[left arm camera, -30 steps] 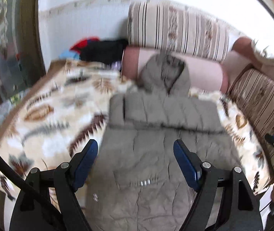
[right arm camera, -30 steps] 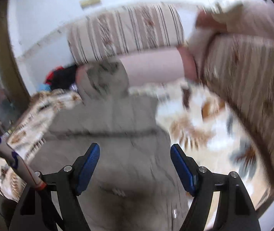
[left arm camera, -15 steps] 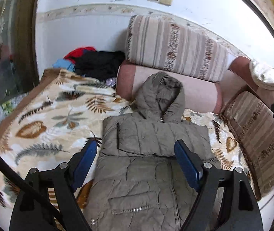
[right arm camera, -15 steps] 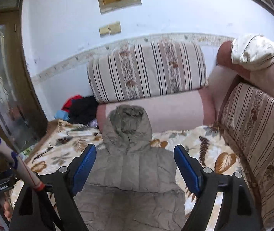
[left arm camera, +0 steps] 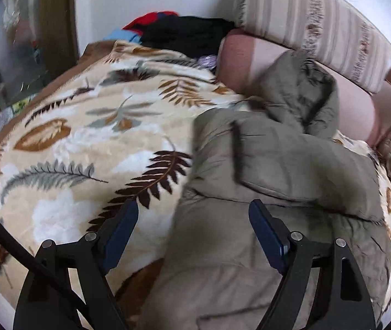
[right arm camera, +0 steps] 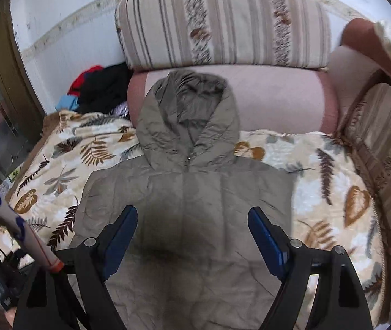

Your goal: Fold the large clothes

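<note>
We see an olive-grey hooded puffer jacket [right arm camera: 189, 206] lying front-up on a leaf-patterned blanket [right arm camera: 319, 181], its zip closed to the neck. The hood [right arm camera: 189, 115] rests propped against a pink bolster [right arm camera: 278, 96] at the far end. Both sleeves [left arm camera: 291, 159] are folded in across the chest (the fabric is creased throughout), giving the body a roughly rectangular outline.

The hooded puffer jacket [right arm camera: 184, 192] is olive-grey. The blanket [left arm camera: 85, 143] under it is cream with brown, tan and grey fern leaves. The back cushion [right arm camera: 223, 24] has beige and brown stripes, and the bolster [right arm camera: 278, 96] is pink. The fingers [left arm camera: 121, 228] carry dark blue pads on black frames.
</note>
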